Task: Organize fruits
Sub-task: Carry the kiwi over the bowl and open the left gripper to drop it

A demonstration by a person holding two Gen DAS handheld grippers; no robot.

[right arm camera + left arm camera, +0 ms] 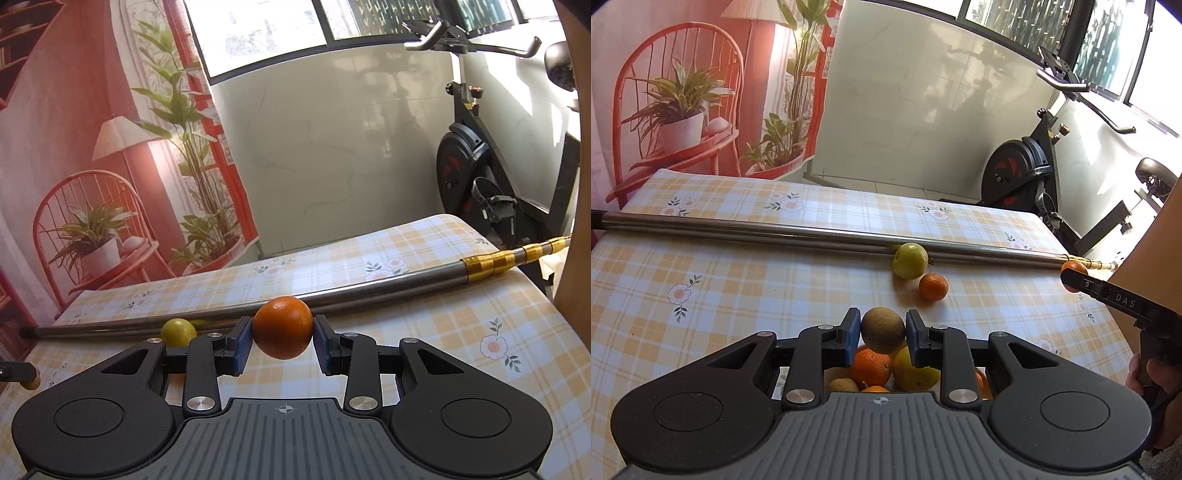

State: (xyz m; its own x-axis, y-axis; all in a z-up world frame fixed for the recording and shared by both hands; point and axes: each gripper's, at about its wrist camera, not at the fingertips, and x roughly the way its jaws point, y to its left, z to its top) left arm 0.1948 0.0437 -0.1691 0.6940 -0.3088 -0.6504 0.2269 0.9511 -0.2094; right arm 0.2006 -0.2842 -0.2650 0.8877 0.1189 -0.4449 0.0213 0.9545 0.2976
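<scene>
Both hands loaded. Left gripper (882,338) clamps a brown fruit (882,329) over the fruit pile (886,373); right gripper (283,341) pinches an orange (283,327) above the checked tablecloth (443,325). I see round skins on narrow pads: either could slip and roll toward the metal pole (332,295).

Heap of fruit (886,373) largely hidden beneath left tongs (882,332); container unclear.
</scene>
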